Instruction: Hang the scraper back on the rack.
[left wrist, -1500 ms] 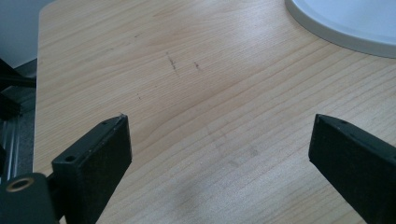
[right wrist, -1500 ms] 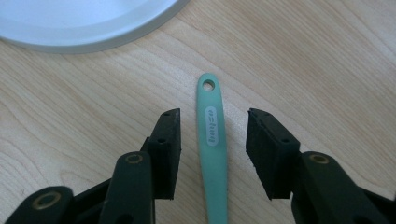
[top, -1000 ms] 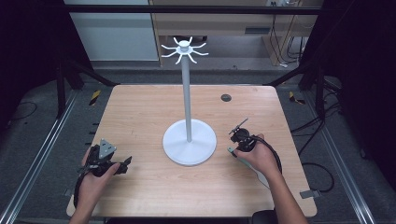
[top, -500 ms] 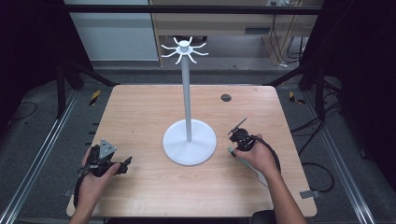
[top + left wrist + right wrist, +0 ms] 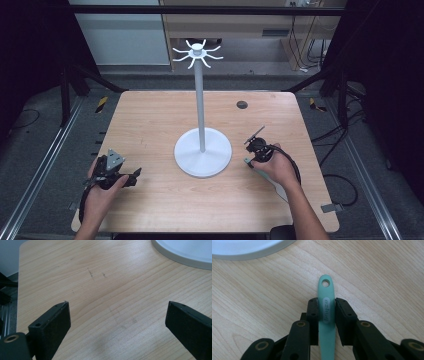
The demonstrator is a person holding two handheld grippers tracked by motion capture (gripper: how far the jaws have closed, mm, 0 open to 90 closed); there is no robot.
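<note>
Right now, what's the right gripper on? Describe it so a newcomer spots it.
Find the white round-based metal stand mid-table. Beside its base, the right gripper has just closed its fingers around a flat mint-green plastic handle. It has a hanging hole at its tip and a grey oval label.

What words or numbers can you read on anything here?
One label: a small grey oval on the green handle, between the right gripper jaws. It bears short raised letters, too blurred to read for sure.
White stand base: no writing visible.
Wooden table: no writing, just faint scuff marks.
</note>
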